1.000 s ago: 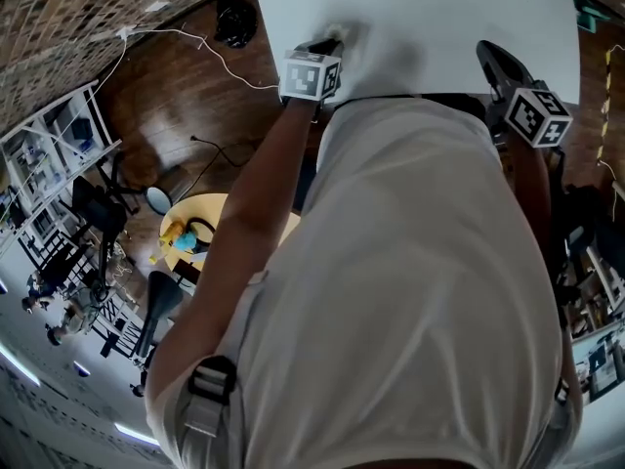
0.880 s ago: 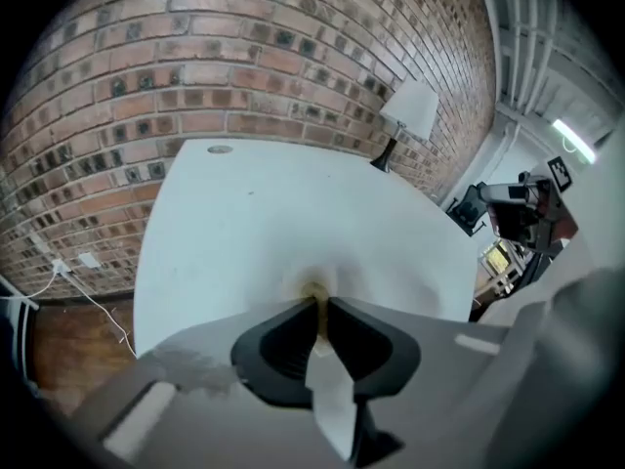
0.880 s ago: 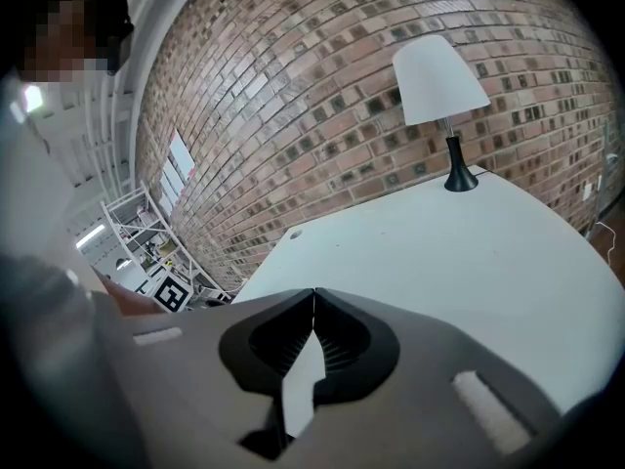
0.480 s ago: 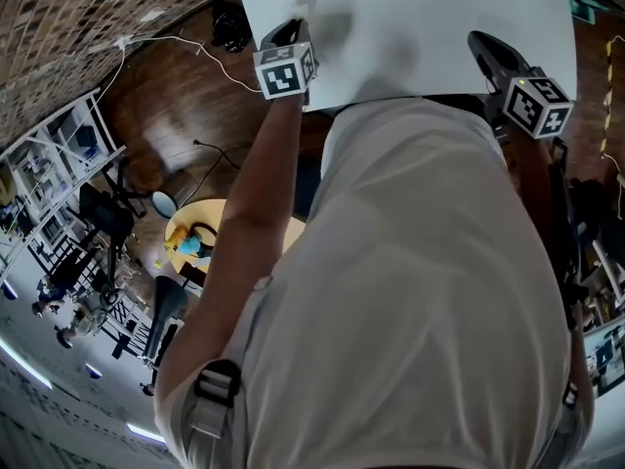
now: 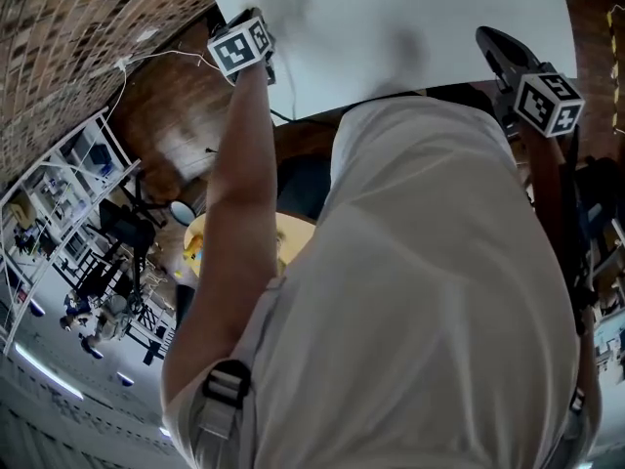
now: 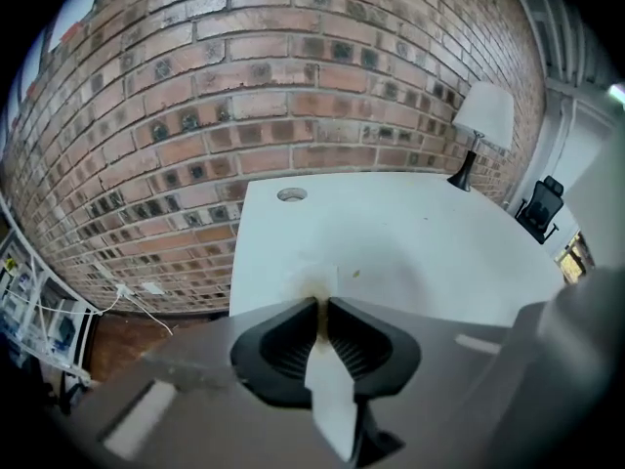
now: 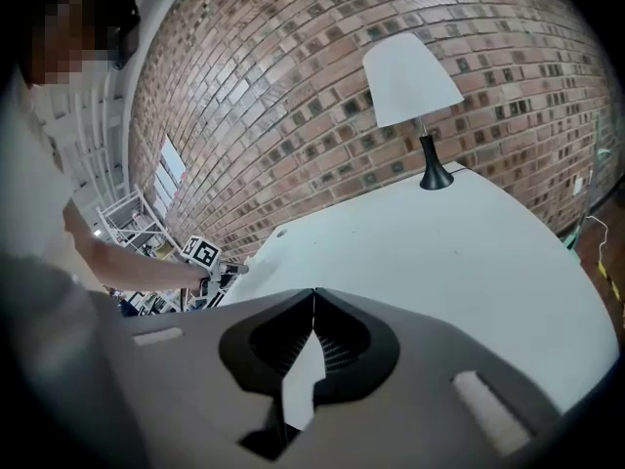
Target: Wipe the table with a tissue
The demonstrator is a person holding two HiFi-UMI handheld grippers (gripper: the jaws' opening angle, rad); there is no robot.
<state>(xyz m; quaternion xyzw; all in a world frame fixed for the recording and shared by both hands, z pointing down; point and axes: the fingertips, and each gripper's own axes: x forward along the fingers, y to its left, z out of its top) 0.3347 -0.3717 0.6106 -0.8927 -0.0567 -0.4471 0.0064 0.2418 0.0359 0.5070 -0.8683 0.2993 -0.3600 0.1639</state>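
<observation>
Most of the head view is filled by the person's white shirt (image 5: 430, 281), which hides the near edge of the table (image 5: 439, 18); the table's far side is cut off at the top. In that view the tissue is hard to make out, perhaps the pale smudge just ahead of the left marker cube (image 5: 239, 45).

The left gripper (image 6: 322, 306) is clenched on the tissue (image 6: 312, 279). A small, slightly yellowed flap sticks out past the jaw tips and lies on the tabletop near its left corner, and the rest is pinched between the pads.

The right gripper (image 7: 313, 296) has its jaws closed together on nothing, over the table's near right side.

Since a second ago the left gripper has slid leftward along the near edge to the corner.
</observation>
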